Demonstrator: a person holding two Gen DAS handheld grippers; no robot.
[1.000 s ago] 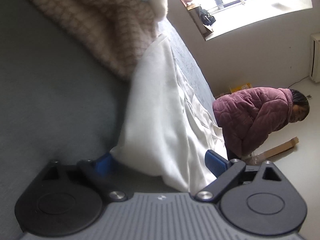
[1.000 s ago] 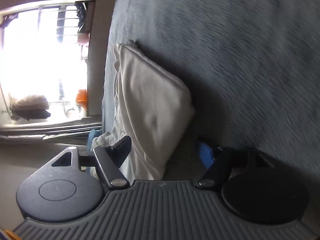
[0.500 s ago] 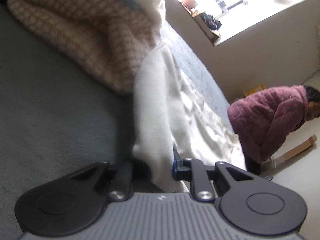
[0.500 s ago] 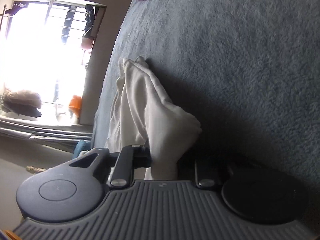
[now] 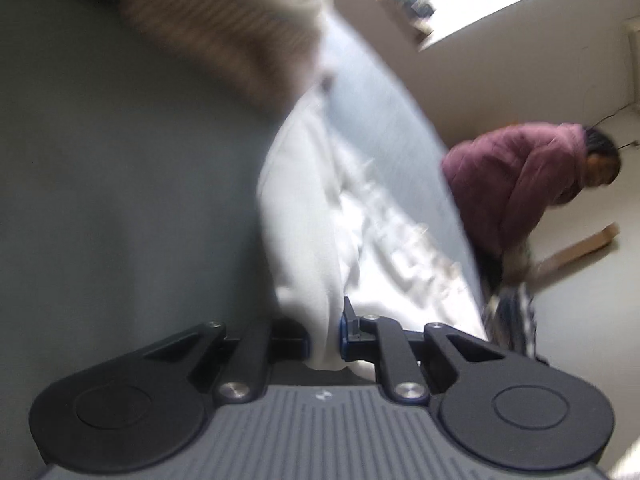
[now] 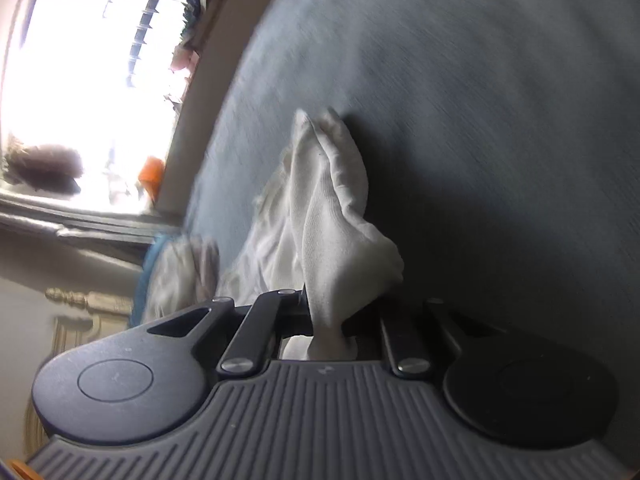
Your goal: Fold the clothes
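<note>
The white garment (image 5: 304,216), soft, light and limp, is clamped at an edge by the left hand-held gripper (image 5: 324,336) and at another by the right hand-held gripper (image 6: 332,324); corners are judged the best hold.

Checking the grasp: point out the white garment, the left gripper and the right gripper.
white garment (image 6: 340,216): right wrist view, bunched fold above the fingers.
left gripper (image 5: 324,340): left wrist view, fingers shut on cloth.
right gripper (image 6: 330,320): right wrist view, fingers shut on cloth.

L gripper (image 5: 324,336) clamped on white garment (image 5: 304,216) edge, grey bed (image 5: 120,200), checked blanket (image 5: 224,36) behind.
</note>
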